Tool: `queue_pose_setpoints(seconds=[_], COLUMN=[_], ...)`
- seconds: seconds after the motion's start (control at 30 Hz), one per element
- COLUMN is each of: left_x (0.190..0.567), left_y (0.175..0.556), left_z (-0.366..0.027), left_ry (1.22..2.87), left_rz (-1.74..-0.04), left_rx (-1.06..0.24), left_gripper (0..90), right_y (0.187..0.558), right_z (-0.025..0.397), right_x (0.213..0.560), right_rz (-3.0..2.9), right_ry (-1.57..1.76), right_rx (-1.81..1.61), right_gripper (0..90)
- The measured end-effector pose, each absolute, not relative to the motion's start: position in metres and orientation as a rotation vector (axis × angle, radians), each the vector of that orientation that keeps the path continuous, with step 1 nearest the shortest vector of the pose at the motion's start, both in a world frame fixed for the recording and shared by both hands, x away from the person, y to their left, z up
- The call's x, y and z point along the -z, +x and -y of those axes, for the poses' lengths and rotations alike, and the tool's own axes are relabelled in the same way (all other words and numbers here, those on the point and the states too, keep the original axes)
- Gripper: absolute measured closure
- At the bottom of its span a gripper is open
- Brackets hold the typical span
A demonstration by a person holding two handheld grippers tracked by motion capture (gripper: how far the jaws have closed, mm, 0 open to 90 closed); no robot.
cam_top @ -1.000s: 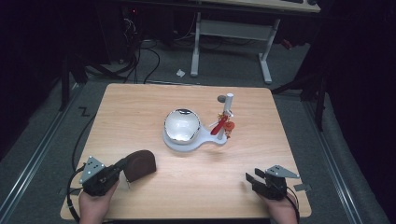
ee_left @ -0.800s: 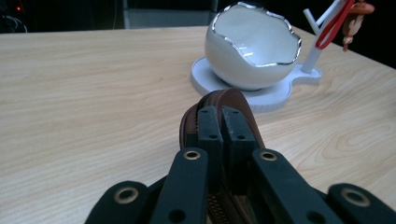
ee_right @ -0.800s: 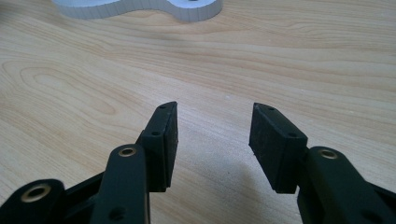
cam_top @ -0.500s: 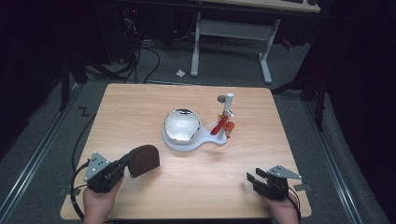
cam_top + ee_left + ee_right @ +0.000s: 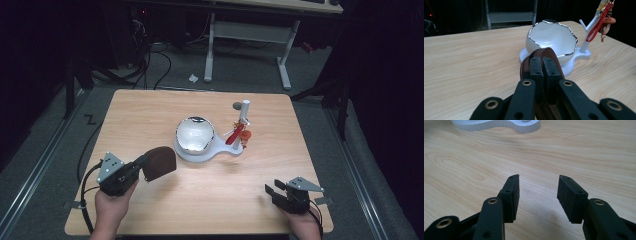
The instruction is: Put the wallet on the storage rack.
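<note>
Brown zippered pouch (image 5: 159,162) at lower left of high view, pinched in left gripper (image 5: 134,170), jaws clamped together on its edge; lifted or resting on table (image 5: 150,115), cannot tell. Near end of pouch hidden behind jaws in left gripper view. White bowl (image 5: 195,134) at centre on white stand (image 5: 200,154), red strap (image 5: 236,135) hanging from its post. Bare wood between pouch and stand. Right gripper (image 5: 276,194) at lower right, jaws apart, near table's front edge, wide bare wood ahead.
</note>
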State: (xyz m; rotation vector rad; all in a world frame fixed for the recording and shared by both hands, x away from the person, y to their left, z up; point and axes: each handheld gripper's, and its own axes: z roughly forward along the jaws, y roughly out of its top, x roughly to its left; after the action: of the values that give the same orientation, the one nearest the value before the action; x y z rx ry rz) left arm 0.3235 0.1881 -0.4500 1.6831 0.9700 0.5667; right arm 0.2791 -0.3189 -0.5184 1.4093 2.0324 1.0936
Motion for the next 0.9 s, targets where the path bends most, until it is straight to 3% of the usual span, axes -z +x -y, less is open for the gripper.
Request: queue_pose_setpoints(seconds=[0.9], left_x=[0.403], left_y=[0.365], left_z=[-0.151], left_ry=[1.687], left_rz=[-0.943], left_rx=[-0.595], left_gripper=[87.7], right_y=[0.28], right_z=[0.324], right_x=[0.517], right_rz=[-2.03], right_ry=[1.4], right_rx=[-1.126], right_gripper=[52.7])
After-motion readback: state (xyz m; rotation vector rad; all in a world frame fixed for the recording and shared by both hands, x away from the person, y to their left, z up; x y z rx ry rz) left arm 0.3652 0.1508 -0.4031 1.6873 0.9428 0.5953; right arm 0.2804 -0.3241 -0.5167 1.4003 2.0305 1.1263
